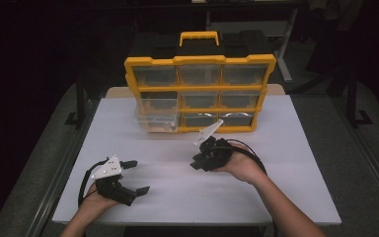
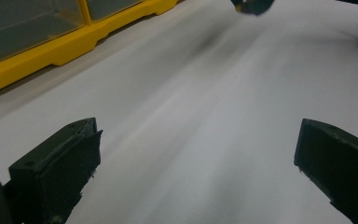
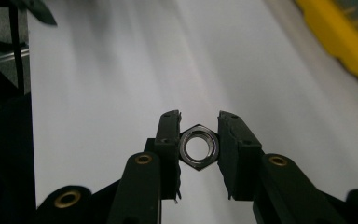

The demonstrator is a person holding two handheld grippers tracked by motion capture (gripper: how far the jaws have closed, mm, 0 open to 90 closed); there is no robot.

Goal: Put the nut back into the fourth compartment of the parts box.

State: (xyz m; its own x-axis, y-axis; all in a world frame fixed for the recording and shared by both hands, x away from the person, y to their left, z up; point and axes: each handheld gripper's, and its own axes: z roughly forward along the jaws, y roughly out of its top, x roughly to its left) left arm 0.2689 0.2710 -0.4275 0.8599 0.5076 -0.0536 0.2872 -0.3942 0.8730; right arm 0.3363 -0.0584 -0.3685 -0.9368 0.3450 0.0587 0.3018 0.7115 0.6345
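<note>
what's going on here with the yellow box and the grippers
A person at a white table holds a gripper in each hand. The right gripper is shut on a metal hex nut, held above the table in front of a yellow drawer organizer. One lower-left drawer is pulled out. The left gripper is open and empty.

Right gripper (image 3: 199, 140) holds a metal hex nut (image 3: 198, 147) clamped between its two black jaws, the bore facing the camera. White table surface (image 3: 135, 70) lies beneath; a yellow organiser edge (image 3: 342, 42) sits upper right
</note>
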